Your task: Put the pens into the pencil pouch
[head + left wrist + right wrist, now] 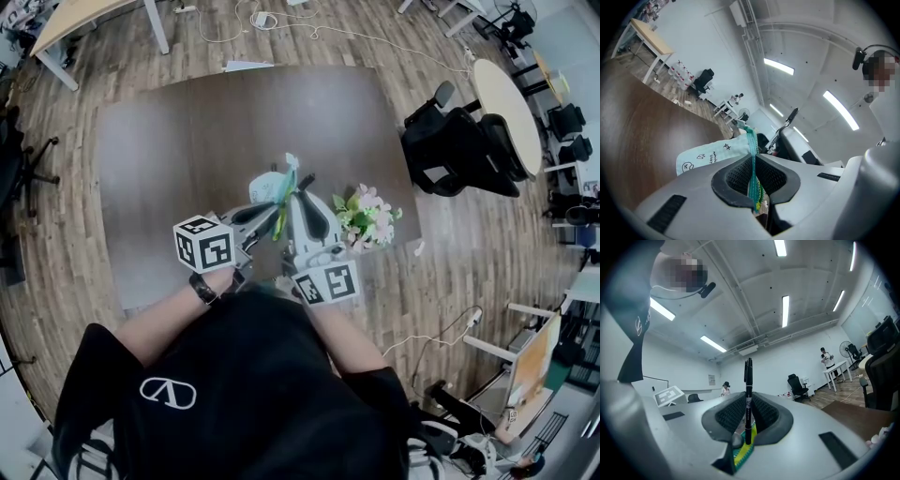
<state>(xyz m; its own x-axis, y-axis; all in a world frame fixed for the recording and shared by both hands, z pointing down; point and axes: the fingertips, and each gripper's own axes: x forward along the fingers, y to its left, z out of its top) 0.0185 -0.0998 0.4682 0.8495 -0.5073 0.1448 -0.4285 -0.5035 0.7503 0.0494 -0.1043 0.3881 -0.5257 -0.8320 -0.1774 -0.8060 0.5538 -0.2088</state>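
Note:
A pale mint pencil pouch (270, 186) with a green zipper edge hangs above the brown table (187, 131). My left gripper (266, 216) is shut on that zipper edge. In the left gripper view the teal zipper strip (752, 168) runs up between the closed pads, and the pouch body (708, 155) with small doodles droops to the left. My right gripper (304, 201) is shut on a black pen (306, 182) beside the pouch mouth. The pen (748, 394) stands upright between the pads in the right gripper view, with a green and yellow bit of the pouch (743, 453) below.
A bunch of pink and white flowers (367, 217) lies on the table right of the grippers. A white sheet (246, 66) sits at the table's far edge. Black office chairs (459, 150) and a round table (506, 112) stand to the right.

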